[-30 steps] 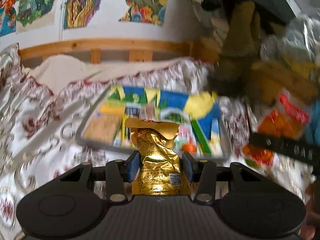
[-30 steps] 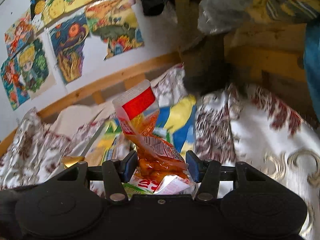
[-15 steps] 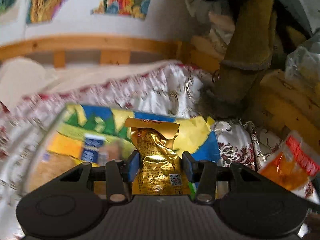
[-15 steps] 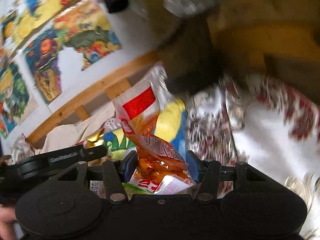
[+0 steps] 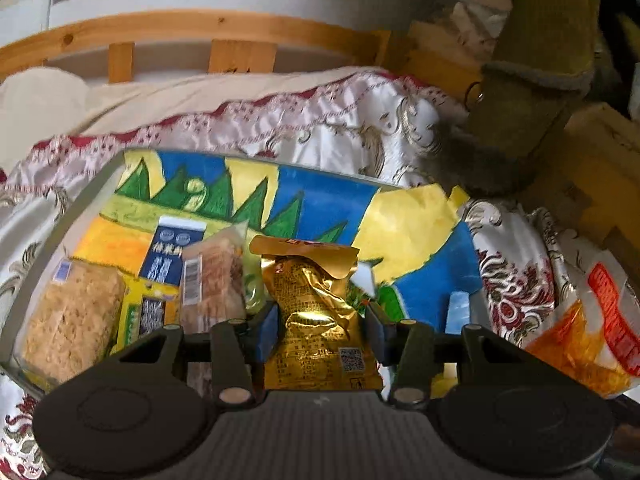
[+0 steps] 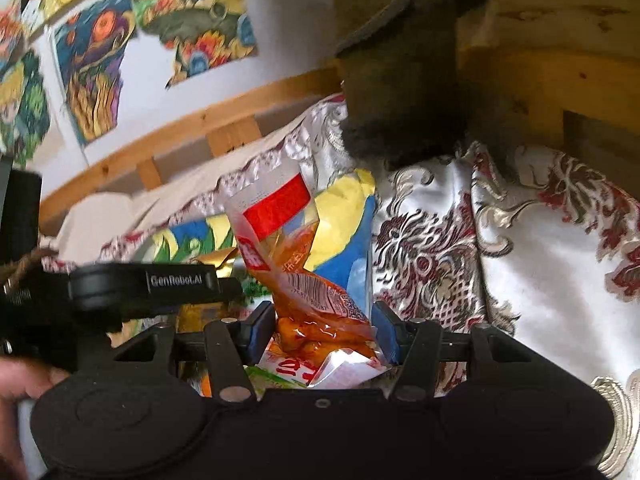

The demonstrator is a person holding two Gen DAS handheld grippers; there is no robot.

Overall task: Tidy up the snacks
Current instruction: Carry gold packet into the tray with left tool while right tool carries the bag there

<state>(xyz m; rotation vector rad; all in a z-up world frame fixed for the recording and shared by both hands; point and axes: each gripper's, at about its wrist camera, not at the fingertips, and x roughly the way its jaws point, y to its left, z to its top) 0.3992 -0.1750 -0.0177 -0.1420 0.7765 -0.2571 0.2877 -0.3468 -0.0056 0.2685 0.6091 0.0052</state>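
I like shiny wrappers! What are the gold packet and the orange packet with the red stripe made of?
The gold packet looks like metallic foil film: mirror-bright glare and sharp crinkles, held in the left gripper. The orange packet in the right gripper seems to be clear glossy plastic, since orange food shows through it, with a printed red band on top. The exact film cannot be told.

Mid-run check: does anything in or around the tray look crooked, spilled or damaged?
Nothing spilled or torn. One oddity: the colourful painted paper liner is askew in the grey tray, its yellow corner curling over the far right rim. The gold foil snack packet in the left claw looks intact.
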